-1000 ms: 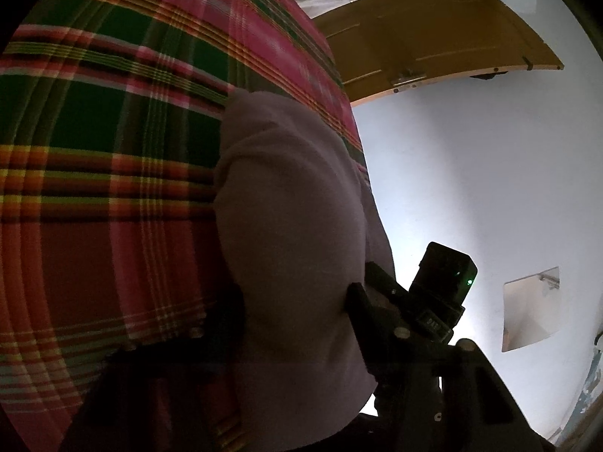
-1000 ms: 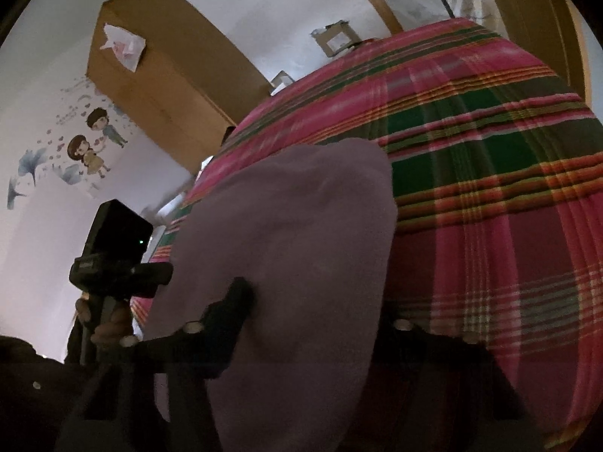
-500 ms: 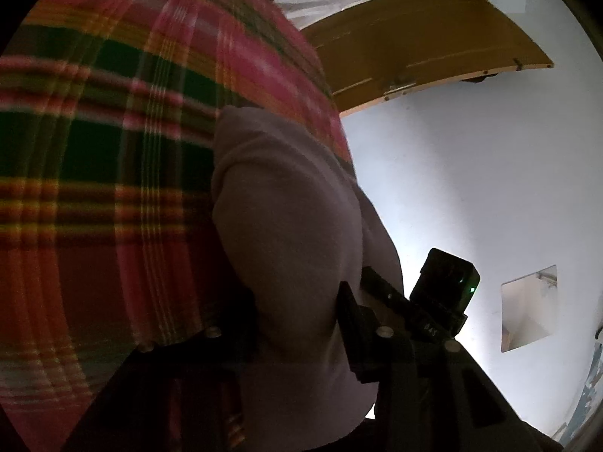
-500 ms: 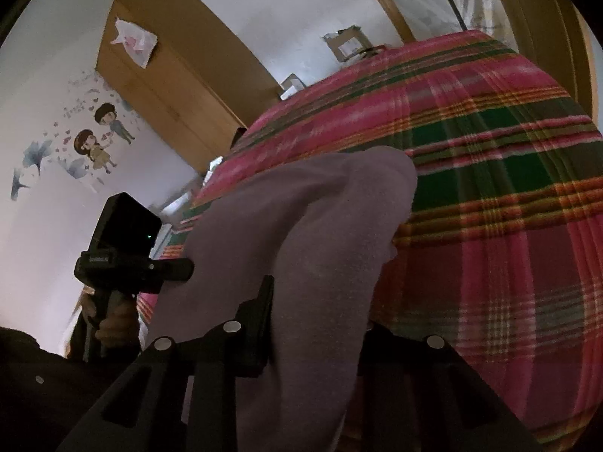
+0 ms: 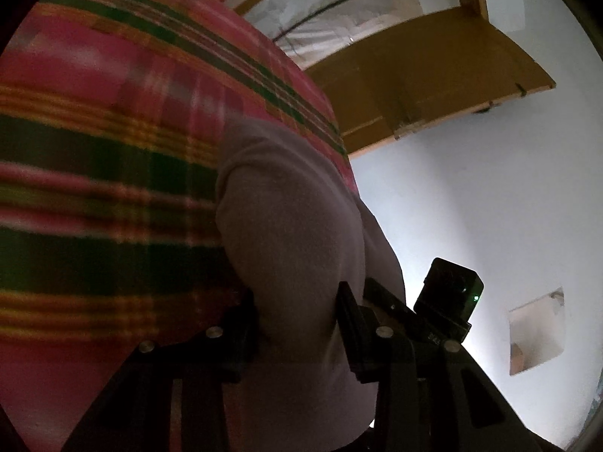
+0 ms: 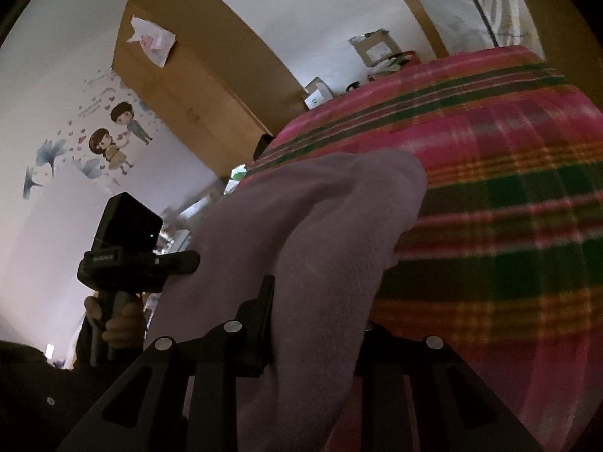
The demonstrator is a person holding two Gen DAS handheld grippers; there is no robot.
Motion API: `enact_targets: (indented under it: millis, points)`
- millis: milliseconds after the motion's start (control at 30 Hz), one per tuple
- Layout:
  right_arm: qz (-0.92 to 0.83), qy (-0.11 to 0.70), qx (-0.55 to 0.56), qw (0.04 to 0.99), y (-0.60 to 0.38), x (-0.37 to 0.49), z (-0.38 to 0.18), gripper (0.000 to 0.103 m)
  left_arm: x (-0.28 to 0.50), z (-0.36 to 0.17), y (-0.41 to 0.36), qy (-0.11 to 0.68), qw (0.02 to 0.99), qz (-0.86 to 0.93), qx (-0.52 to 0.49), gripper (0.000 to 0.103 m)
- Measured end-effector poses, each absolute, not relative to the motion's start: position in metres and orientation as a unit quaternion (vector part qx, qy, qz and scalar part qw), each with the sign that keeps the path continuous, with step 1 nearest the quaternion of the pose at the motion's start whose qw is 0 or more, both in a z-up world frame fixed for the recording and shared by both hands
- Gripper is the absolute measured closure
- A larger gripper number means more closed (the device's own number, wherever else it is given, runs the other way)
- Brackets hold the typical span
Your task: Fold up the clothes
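Lilac garment (image 5: 286, 226) is bunched between my two grippers, near end lifted, far end draped on the plaid blanket (image 5: 113, 150) on the bed. Looks like soft fleece or knit; can't tell what kind of garment.

Left gripper (image 5: 297, 324): jaws partway closed, pads pressing a thick fold from both sides, so it has a grip. Cloth runs forward from the jaws over the blanket. Right gripper (image 6: 316, 320): jaws narrower, clamped on another bunch of the same cloth, which humps up ahead of it and rolls over at the far end.

My read on why it's held like this: two grips on one edge, one per hand, so the edge can travel as a straight line over the rest and the fold lands square. Seems to be the start of a fold, not the finish.

In each view the other gripper's camera block sits close by. In the right view it's on the left side, with the hand (image 6: 117, 324) gripping its handle, so the grips are close together with cloth spanning between.

Beyond: wardrobe (image 6: 196, 86), cartoon wall sticker (image 6: 113, 135), boxes past the bed.
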State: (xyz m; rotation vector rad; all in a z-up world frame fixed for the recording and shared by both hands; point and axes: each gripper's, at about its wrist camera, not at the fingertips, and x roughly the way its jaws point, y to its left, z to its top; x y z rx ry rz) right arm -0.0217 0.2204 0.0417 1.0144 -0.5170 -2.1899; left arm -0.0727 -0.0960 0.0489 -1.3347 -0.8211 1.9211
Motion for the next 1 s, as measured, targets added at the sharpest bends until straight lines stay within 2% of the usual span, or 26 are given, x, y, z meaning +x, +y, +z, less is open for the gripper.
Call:
enact_targets:
  millis: [367,1000]
  points:
    - [-0.826,-0.173,0.396,0.362,0.151,-0.103,0.055,0.079,-0.120,0.062,-0.144,-0.319,0.267,0.769,-0.486,0.063]
    - [-0.815,-0.151,0.418,0.372,0.038,-0.207,0.030,0.079,-0.186,0.037,-0.224,-0.323,0.184,0.801,-0.470,0.062]
